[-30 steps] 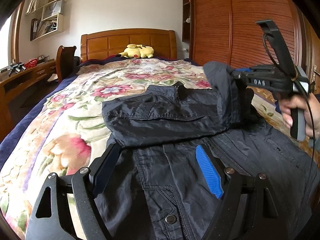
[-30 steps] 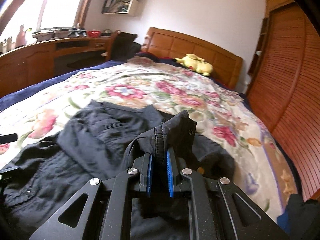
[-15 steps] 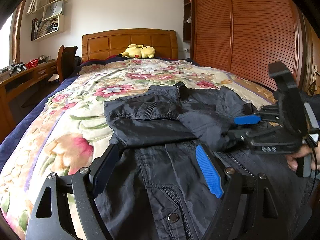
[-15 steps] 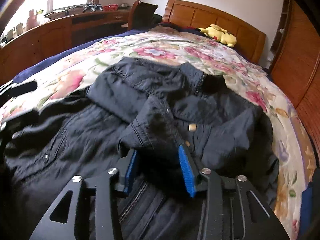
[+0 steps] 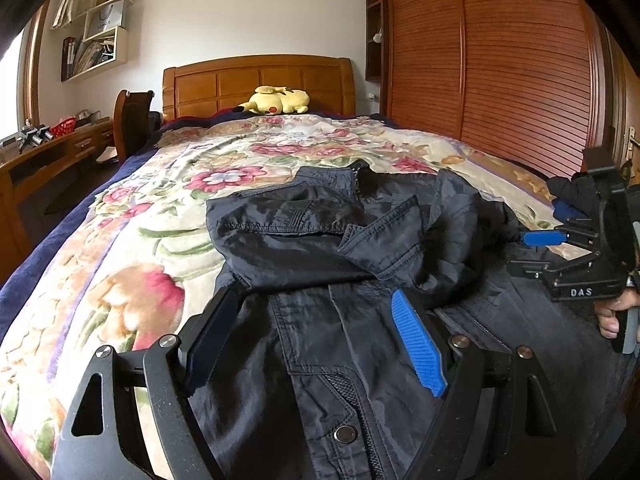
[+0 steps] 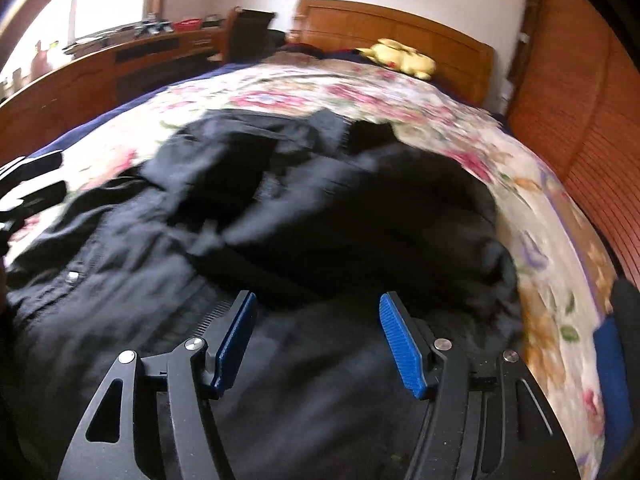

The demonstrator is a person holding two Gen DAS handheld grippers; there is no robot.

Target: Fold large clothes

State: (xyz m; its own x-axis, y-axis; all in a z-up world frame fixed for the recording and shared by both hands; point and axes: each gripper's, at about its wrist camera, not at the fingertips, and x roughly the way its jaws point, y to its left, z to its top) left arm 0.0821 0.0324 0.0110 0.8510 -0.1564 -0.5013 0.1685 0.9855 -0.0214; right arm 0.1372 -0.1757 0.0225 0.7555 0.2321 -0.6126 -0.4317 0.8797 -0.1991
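- Two hand-held grippers hover low over a dark jacket (image 5: 360, 344) spread on a bed with a floral bedspread (image 5: 132, 288).
- Both sleeves lie folded in across the jacket's chest; the right sleeve cuff (image 5: 384, 240) rests on top, near the collar zip.
- Left gripper (image 5: 316, 332): jaws spread wide over the jacket's lower front, near a snap button (image 5: 345, 433). No cloth is pinched; the blue-ribbed right pad (image 5: 418, 346) and the dark left finger (image 5: 210, 336) stand apart above the fabric.
- Right gripper (image 6: 316, 336): its jaws have just been opening and now stand wide, blue pads (image 6: 402, 344) apart, with only the flat jacket (image 6: 280, 240) seen beneath them. Nothing is gripped.
- From the left wrist view, the right gripper (image 5: 524, 252) comes in from the right edge, tips just beside the folded sleeve but clear of it; a person's fingers (image 5: 610, 316) wrap its handle.
- The right wrist view is blurred, so fine detail of the jacket there cannot be made out.
- Beyond the jacket: a yellow plush toy (image 5: 280, 100) against the wooden headboard (image 5: 256, 80), a slatted wooden wardrobe (image 5: 500, 64) on the right, a wooden desk (image 5: 44, 156) with a chair (image 5: 132, 120) on the left, and wall shelves (image 5: 94, 48) above.
- A small dark and blue bundle of cloth (image 5: 568, 200) lies at the bed's right edge, apart from the jacket.
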